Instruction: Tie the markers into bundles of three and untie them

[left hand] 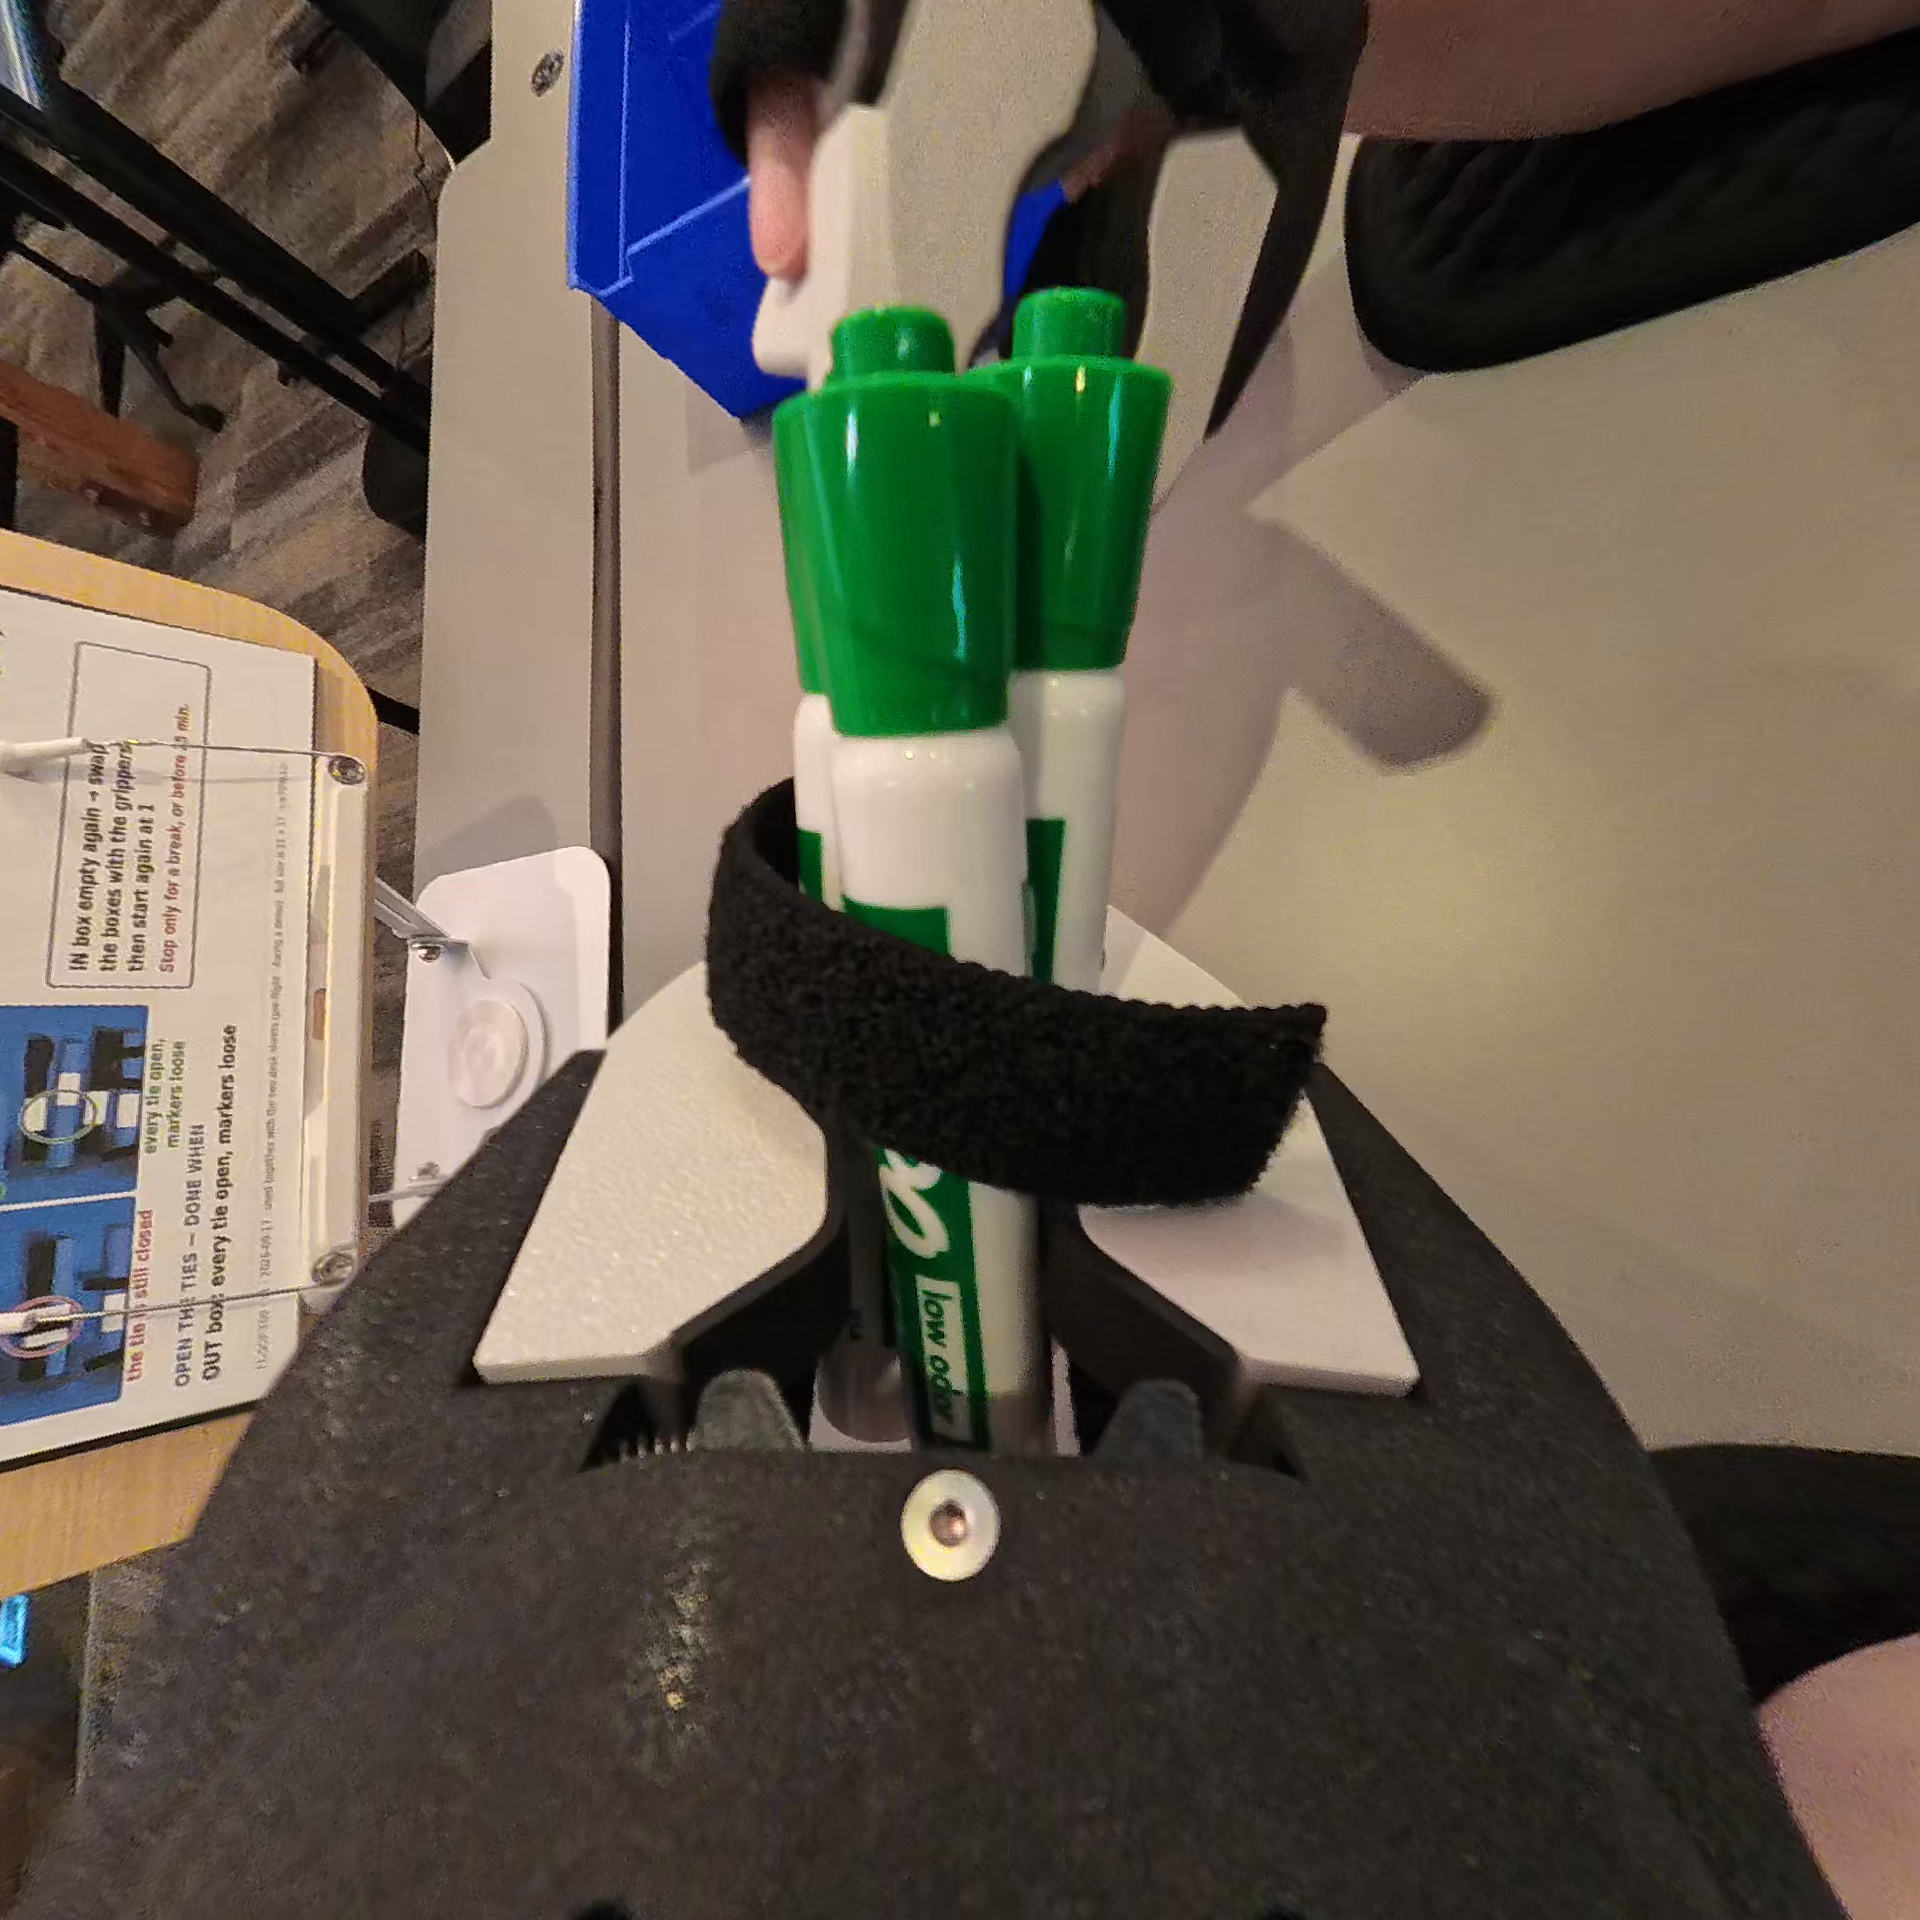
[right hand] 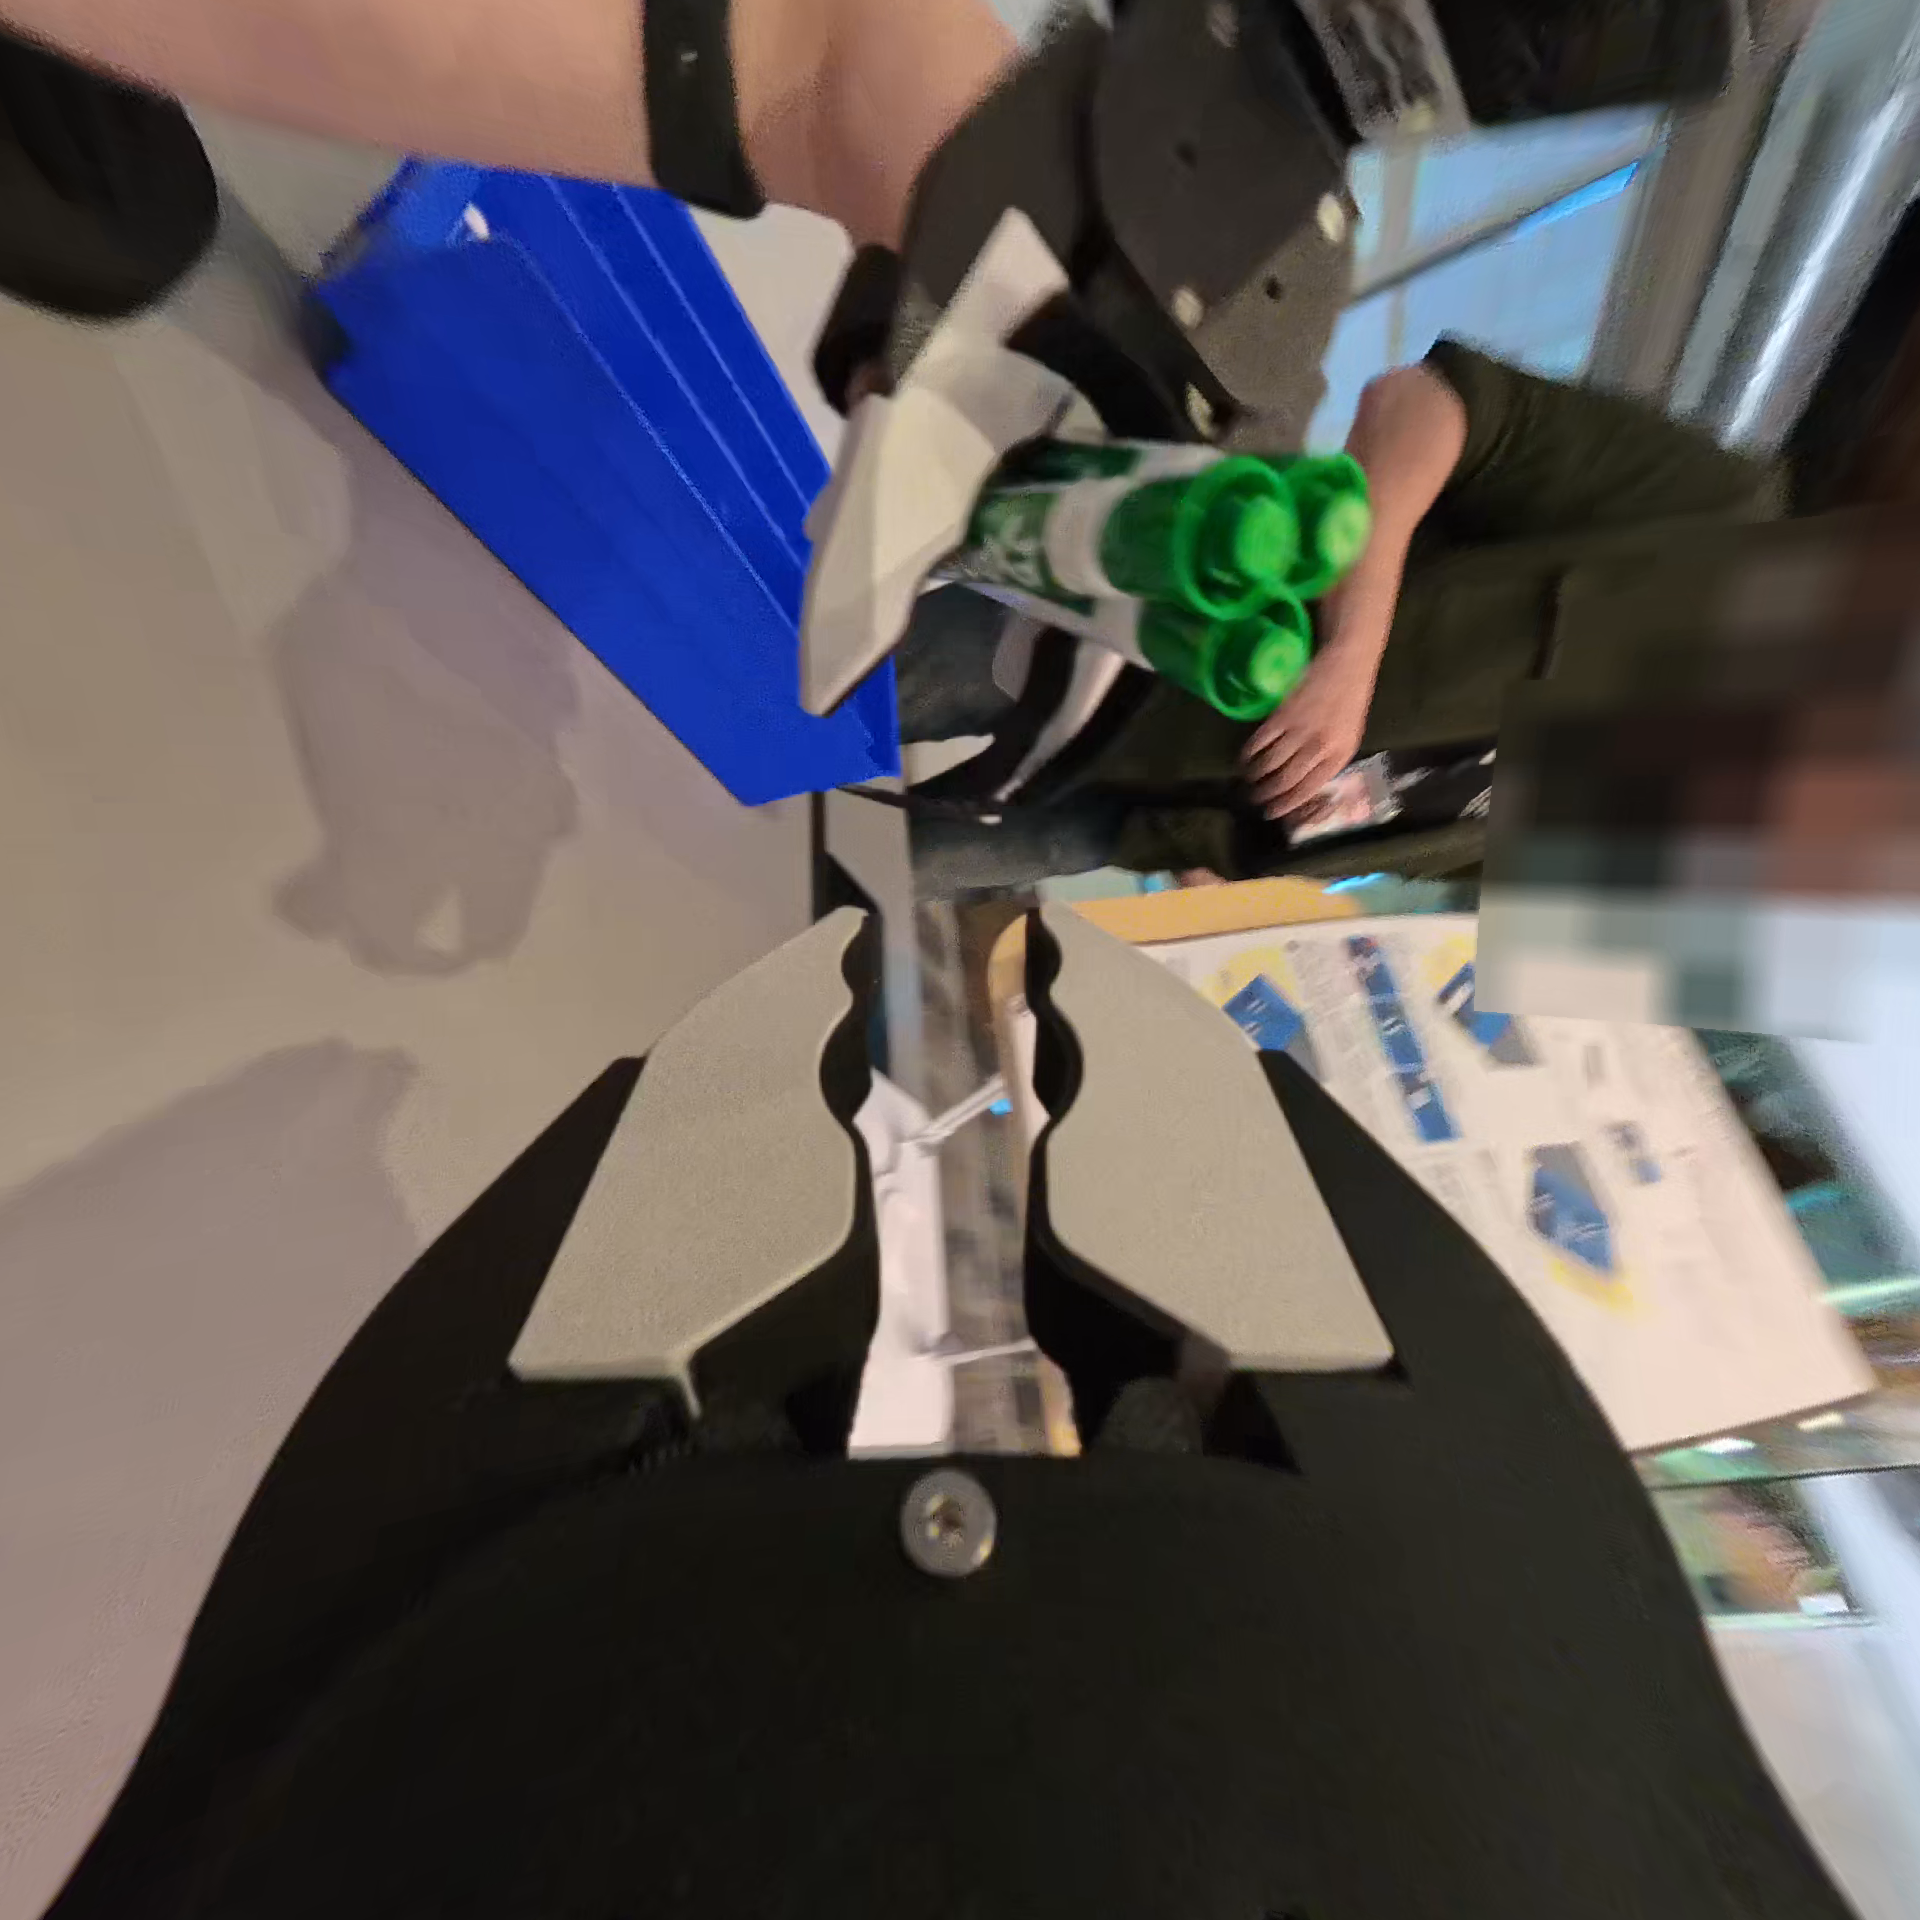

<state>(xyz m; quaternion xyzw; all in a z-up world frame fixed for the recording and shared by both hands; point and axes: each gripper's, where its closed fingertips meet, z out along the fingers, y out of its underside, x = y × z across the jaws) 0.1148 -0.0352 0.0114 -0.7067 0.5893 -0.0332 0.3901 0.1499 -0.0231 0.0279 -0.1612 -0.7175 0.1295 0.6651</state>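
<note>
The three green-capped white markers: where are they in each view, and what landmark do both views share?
Left wrist view: the three green-capped white markers stand at centre, clamped in the left gripper, a black fabric strap looped around them.
Right wrist view: upper centre-right, caps toward the camera.
Shared landmark: the blue plastic bin.

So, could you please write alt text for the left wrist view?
The left gripper is shut on three green-capped white markers, loosely ringed by a black hook-and-loop strap. Behind, over a pale table, are the right gripper and a blue plastic bin.
</note>
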